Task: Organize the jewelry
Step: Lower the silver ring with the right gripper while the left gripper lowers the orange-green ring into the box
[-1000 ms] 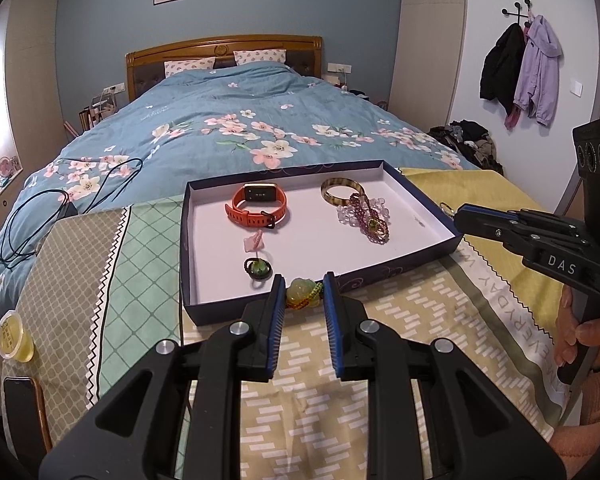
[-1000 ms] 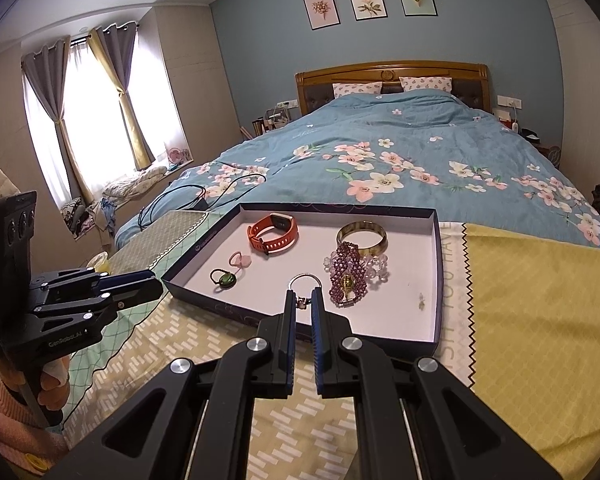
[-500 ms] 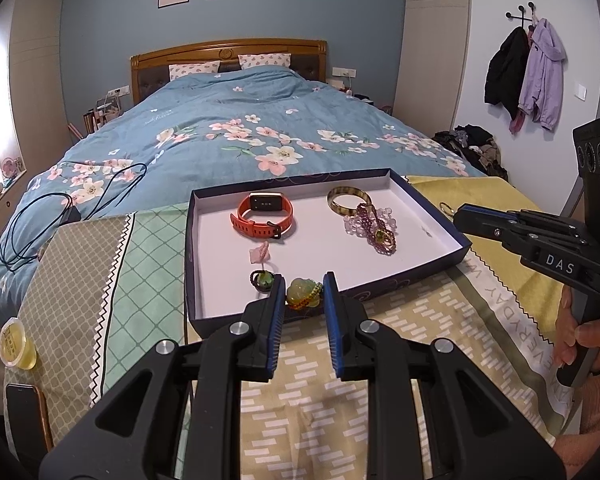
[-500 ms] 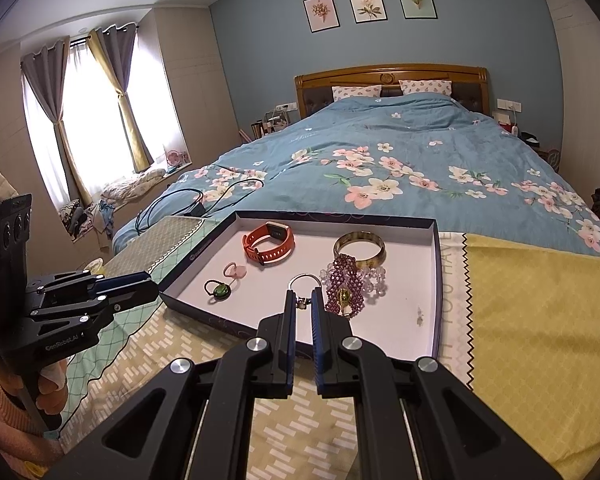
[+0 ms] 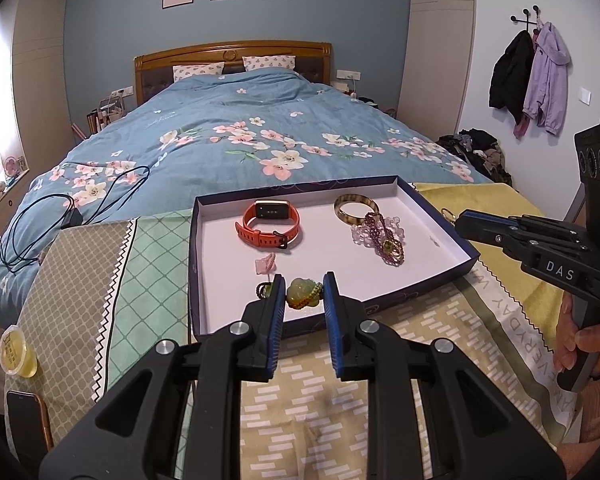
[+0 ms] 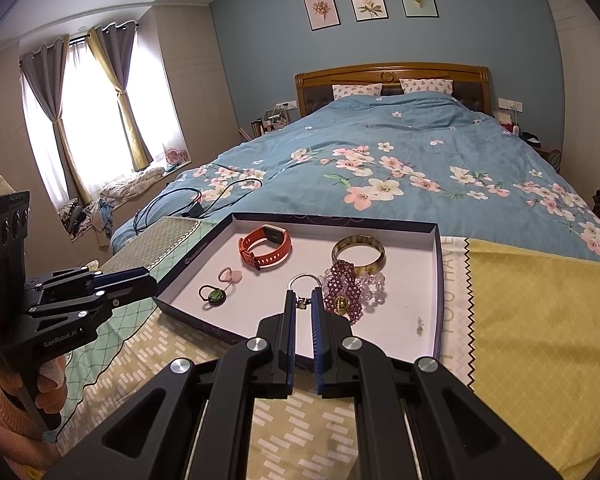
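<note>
My left gripper [image 5: 303, 285] is shut on a green jade pendant [image 5: 302, 294], held just above the front edge of the dark blue tray [image 5: 190, 264]. On the tray's white floor lie an orange watch [image 5: 270, 226], an amber bangle [image 5: 356, 208], a purple bead bracelet [image 5: 384, 238], a pink heart charm [image 5: 265, 264] and a green stone on a dark cord [image 6: 213, 295]. My right gripper [image 6: 303, 297] is shut on a thin silver ring [image 6: 304, 280], also over the front of the tray [image 6: 440, 292]. Each gripper shows from the side in the other's view.
The tray rests on a patterned cloth [image 5: 380, 360] at the foot of a flowered bed. A black cable [image 5: 72, 208] lies on the duvet to the left. A yellow cup [image 5: 14, 354] and a phone [image 5: 24, 420] sit at the cloth's left edge. A hand [image 5: 580, 344] holds the right gripper's handle.
The tray sits slightly lower in both views than a second ago. Both grips look the same, and nothing in the tray has moved.
</note>
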`<state>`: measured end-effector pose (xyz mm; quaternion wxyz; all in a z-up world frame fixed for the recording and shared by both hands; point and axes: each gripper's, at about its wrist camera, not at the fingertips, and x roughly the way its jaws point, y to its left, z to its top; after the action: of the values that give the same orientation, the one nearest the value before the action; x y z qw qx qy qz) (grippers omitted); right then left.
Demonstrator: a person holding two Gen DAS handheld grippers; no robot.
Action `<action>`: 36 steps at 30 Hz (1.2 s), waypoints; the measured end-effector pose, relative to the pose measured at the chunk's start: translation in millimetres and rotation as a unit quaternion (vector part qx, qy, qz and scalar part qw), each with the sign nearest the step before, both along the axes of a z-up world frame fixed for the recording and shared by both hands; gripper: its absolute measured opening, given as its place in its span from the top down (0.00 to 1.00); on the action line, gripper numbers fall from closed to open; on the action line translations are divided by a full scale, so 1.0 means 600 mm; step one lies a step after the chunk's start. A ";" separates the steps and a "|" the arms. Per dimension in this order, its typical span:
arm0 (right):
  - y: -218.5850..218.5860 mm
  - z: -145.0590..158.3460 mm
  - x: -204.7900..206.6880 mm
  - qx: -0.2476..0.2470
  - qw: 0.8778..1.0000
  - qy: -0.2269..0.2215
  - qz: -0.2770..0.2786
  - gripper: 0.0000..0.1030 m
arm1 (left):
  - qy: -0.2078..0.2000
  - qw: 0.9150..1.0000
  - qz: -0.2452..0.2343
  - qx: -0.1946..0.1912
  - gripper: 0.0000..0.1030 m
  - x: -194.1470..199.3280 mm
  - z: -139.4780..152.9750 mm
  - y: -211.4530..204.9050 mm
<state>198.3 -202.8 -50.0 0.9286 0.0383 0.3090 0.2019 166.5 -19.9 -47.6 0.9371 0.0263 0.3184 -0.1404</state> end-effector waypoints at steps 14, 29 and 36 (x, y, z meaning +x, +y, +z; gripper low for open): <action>-0.001 -0.005 0.012 -0.001 1.000 0.002 -0.001 0.94 | 0.001 1.000 0.005 0.001 0.81 0.022 -0.001 -0.003; -0.001 -0.006 0.014 -0.001 1.000 0.003 0.000 0.94 | 0.001 1.000 0.011 -0.001 0.81 0.040 -0.004 -0.003; 0.000 -0.006 0.016 -0.003 1.000 0.002 -0.001 0.94 | -0.003 1.000 0.011 0.001 0.81 0.048 -0.003 -0.006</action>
<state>207.7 -202.8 -53.5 0.9282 0.0362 0.3116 0.2002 195.0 -23.4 -49.2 0.9395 0.0240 0.3161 -0.1300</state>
